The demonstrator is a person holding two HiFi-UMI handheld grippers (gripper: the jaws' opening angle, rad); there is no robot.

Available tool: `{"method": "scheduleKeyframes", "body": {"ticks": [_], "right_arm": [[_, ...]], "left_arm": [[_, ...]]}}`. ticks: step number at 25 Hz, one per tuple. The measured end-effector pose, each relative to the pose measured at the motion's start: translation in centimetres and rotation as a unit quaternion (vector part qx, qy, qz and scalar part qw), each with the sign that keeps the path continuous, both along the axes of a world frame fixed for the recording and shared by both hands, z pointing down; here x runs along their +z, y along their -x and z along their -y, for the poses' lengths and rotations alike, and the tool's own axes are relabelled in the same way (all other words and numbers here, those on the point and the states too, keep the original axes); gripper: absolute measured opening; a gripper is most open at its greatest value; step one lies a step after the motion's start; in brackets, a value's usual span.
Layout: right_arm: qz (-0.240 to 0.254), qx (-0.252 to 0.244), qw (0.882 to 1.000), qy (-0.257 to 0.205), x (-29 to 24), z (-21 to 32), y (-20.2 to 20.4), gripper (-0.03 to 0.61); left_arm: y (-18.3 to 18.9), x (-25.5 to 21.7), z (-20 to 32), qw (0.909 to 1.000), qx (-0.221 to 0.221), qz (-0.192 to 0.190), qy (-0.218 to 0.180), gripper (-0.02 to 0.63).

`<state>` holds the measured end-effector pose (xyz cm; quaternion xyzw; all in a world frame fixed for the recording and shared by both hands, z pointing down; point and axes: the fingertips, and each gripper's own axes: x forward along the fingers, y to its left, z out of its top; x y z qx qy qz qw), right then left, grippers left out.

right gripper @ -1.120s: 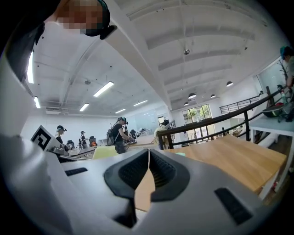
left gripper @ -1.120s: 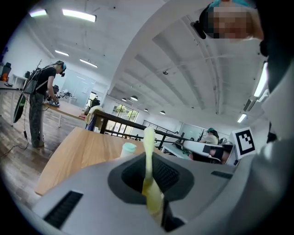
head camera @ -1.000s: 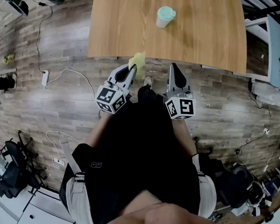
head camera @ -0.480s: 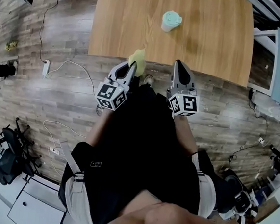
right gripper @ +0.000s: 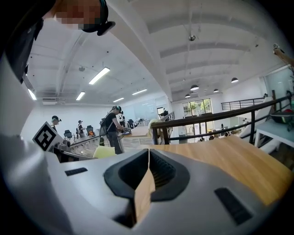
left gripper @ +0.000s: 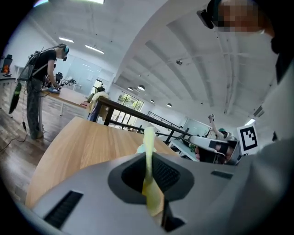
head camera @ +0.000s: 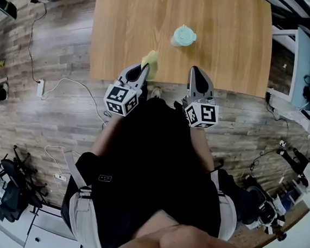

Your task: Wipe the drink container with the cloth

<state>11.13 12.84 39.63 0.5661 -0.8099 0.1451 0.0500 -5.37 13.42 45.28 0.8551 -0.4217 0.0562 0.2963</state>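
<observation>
Left tongs (head camera: 143, 70): clenched on the cloth (head camera: 149, 60), at the counter's near edge.
Cloth: yellow, pinched low so that a free flap stands up past the tips. In the left gripper view it rises as a thin strip (left gripper: 149, 151) between the jaws. That loose end is likely left out to do the rubbing.
Right tongs (head camera: 197, 77): clenched on nothing; the jaws meet in a line (right gripper: 148, 158). They are level with the left tongs and well to their side.
Cup (head camera: 182, 36): pale teal, lidded, upright on the counter (head camera: 127, 20). It stands ahead of both tongs, between their lines and somewhat nearer the right. It touches neither tongs nor the cloth.
Stage: approach, by my reading; wiping has not begun.
Next move: probably carry the cloth forward to the cup wall. The right tongs would need to open to steady the cup.
Risk: the cup looks light and stands free, so a one-sided rub could push or tip it.
</observation>
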Motion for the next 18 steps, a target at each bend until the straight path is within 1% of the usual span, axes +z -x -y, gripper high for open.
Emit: {"method": "scheduleKeyframes", "body": {"ticks": [5, 10, 12, 15, 18], "right_arm": [[-0.037, -0.004, 0.999, 0.036, 2.0, 4.7, 1.3, 0.032], [-0.075, -0.007, 0.994, 0.081, 3.7, 7.4, 0.6, 0.032], [-0.103, -0.017, 0.989, 0.101, 4.5, 8.2, 0.5, 0.032], [-0.148, -0.046, 0.979, 0.135, 6.1, 8.8, 0.5, 0.032], [-0.175, -0.072, 0.968, 0.162, 7.6, 9.6, 0.0, 0.032]], "left_arm": [[0.5, 1.1, 4.7, 0.9992, 0.035, -0.013, 0.016, 0.034], [0.8, 3.0, 8.0, 0.9967, 0.068, -0.016, 0.039, 0.034], [1.0, 4.0, 9.2, 0.9956, 0.077, -0.012, 0.052, 0.034], [0.8, 5.5, 10.2, 0.9937, 0.083, -0.005, 0.076, 0.034], [-0.3, 7.0, 11.0, 0.9917, 0.086, 0.003, 0.095, 0.034]]}}
